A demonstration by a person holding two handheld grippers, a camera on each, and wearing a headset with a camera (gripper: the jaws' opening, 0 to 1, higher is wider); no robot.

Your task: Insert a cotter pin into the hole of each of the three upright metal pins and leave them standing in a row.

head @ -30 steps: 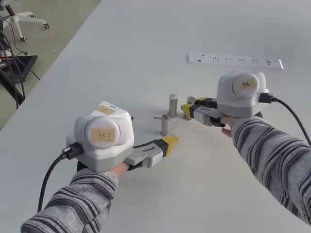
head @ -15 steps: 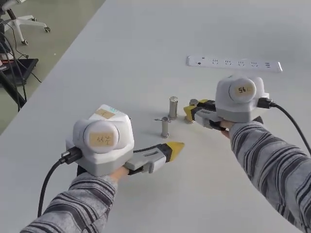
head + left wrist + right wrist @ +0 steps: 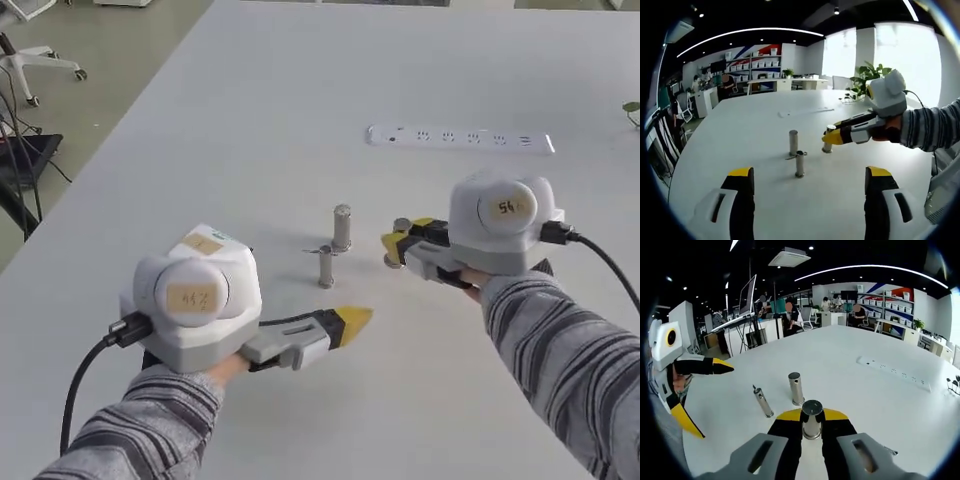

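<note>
We note the right tool point(image 3: 811, 416) clamped on a metal pin point(image 3: 812, 429) standing upright on the bench point(image 3: 250, 120). Just beside it stand the far pin point(image 3: 342, 227) and the near pin point(image 3: 326, 266). The near one has a cotter pin point(image 3: 314, 250) through its top. The left tool point(image 3: 809, 174) has its jaws spread wide, apart from the pins.

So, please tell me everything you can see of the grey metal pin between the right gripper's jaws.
The grey metal pin is a short, shiny cylinder with a flat round top. It stands upright on the white table. The right gripper holds it, its yellow-tipped jaws shut on both sides.
</note>
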